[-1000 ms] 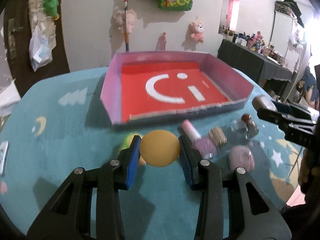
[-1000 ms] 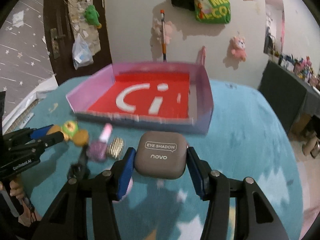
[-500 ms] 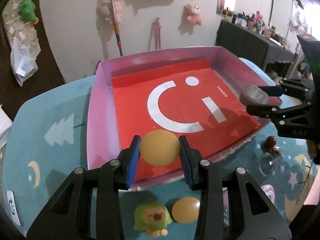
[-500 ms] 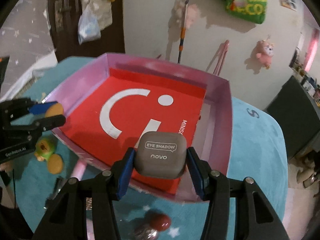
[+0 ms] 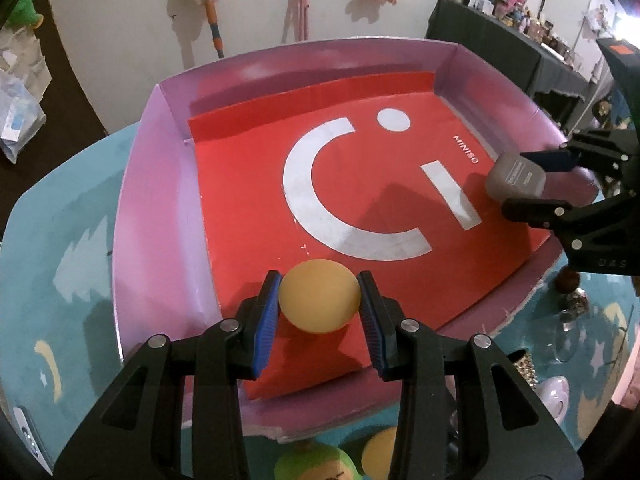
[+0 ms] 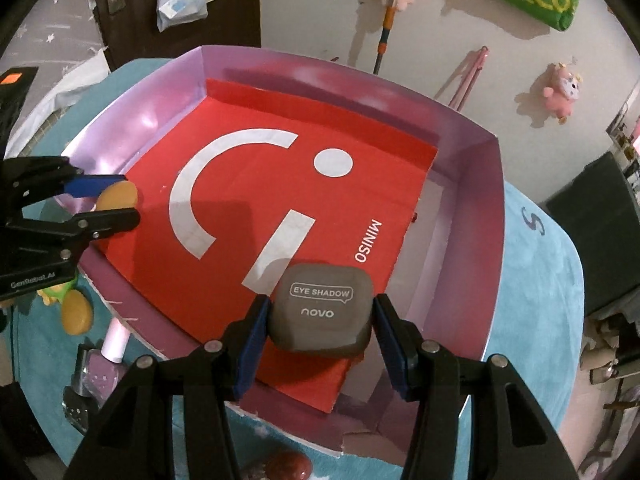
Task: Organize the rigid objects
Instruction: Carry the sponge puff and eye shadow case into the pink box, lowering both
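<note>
Two handheld tongs hovered over a shallow pink box point(image 5: 140, 216) lined with a red sheet. The left gripper point(image 5: 319, 305) was clamped on a round yellow-orange ball point(image 5: 319, 295), its blue pads pressing the ball's two sides at the widest part. The ball hung just above the box's near corner, directly ahead of the fingertips. The right gripper point(image 6: 320, 322) was closed around a grey eye shadow case point(image 6: 322, 314), squeezed across its left and right edges, lid facing up, above the red sheet's near right part.

The ball looked smooth and light, likely to roll once let go, so a low release seemed wise. The case appeared stiff, flat and possibly breakable inside; the side edges seemed the surest hold.

Below both tongs, outside the box, lay a second ball point(image 6: 76, 312), a green toy point(image 5: 316, 462) and a nail polish bottle point(image 6: 102, 368).
</note>
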